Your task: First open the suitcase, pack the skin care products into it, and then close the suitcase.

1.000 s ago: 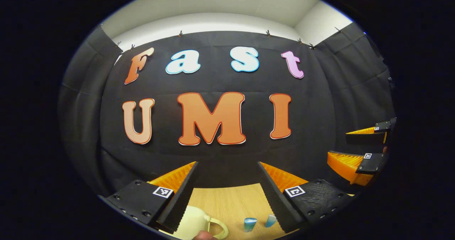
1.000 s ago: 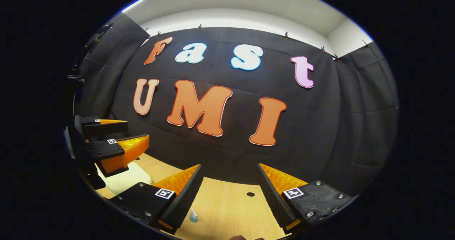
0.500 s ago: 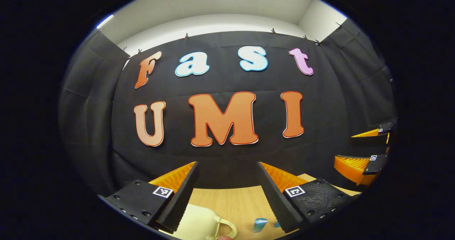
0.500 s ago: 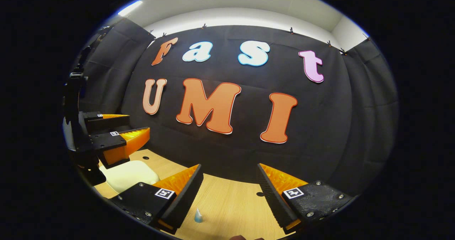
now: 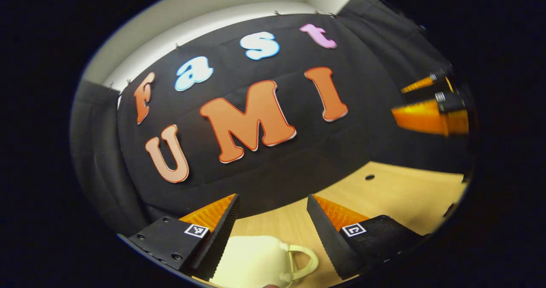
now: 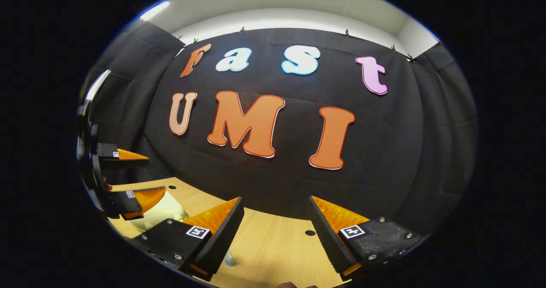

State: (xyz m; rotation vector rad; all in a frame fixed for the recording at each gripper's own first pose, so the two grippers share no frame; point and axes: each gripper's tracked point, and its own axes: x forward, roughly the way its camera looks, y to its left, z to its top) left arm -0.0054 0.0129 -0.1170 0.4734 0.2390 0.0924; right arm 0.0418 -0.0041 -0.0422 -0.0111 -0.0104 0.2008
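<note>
Rolled and swung leftward since half a second ago, the left hand-held gripper [image 5: 271, 219] is now hanging directly over the cream suitcase [image 5: 251, 260], its fingers standing wide apart with nothing between them. Its looped handle [image 5: 303, 262] is pointing toward the open wooden bench [image 5: 396, 194], where a small round hole [image 5: 370, 177] is showing. At upper right, the right hand-held gripper [image 5: 426, 104] is appearing blurred. In the right gripper view, the right hand-held gripper [image 6: 275, 222] is likewise standing wide and empty; a small blue skin care bottle [image 6: 230, 260] is standing just beside its left finger, well apart from the suitcase [image 6: 164, 211]. Black cloth is bounding the bench's far edge.
</note>
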